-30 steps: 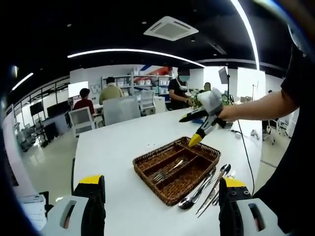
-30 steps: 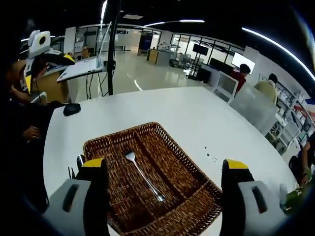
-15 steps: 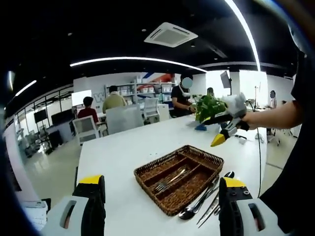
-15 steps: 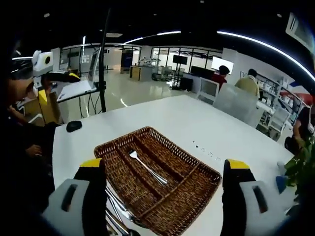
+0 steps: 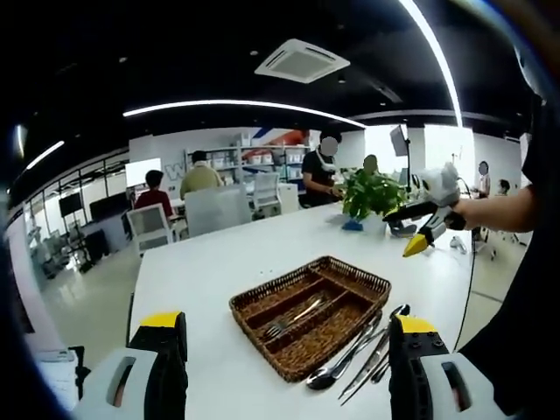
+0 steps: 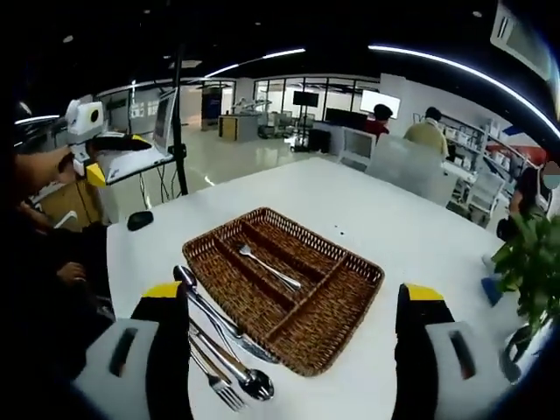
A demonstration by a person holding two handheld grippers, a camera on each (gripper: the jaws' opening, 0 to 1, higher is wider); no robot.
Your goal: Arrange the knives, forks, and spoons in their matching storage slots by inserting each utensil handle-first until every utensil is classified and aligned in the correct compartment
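One fork binned: a single fork (image 6: 269, 267) lay in the middle slot of the basket (image 6: 350, 308), the other two slots bare.
Loose pile: spoons, knives and forks (image 6: 223, 350) lay on the worktop (image 6: 332, 206) touching the basket's near long side in the right gripper view; in the left gripper view the same pile (image 5: 357, 350) lay against the basket's (image 5: 262, 337) right side.
Change, right gripper: over the past second the right gripper (image 5: 420, 238) had drawn up and away from the basket, from just above its far corner to well clear of it, near the plant (image 5: 372, 191).
Change, views: the right gripper view had backed off from close over the basket until the whole basket and the pile came into frame.
Right jaws: spread wide and holding nothing, both yellow tips (image 6: 293, 302) apart either side of the basket.
Left jaws: likewise released and vacant (image 5: 284, 328), hovering on the side of the basket away from the plant.
Meaning: judging by the withdrawal, the fork's placement looked finished and the hand was freeing itself for another pick.
Progress: early; nearly all utensils remained outside the basket.
Next: probably a reach to the pile, taking one piece by the working end so that the handle could enter first.
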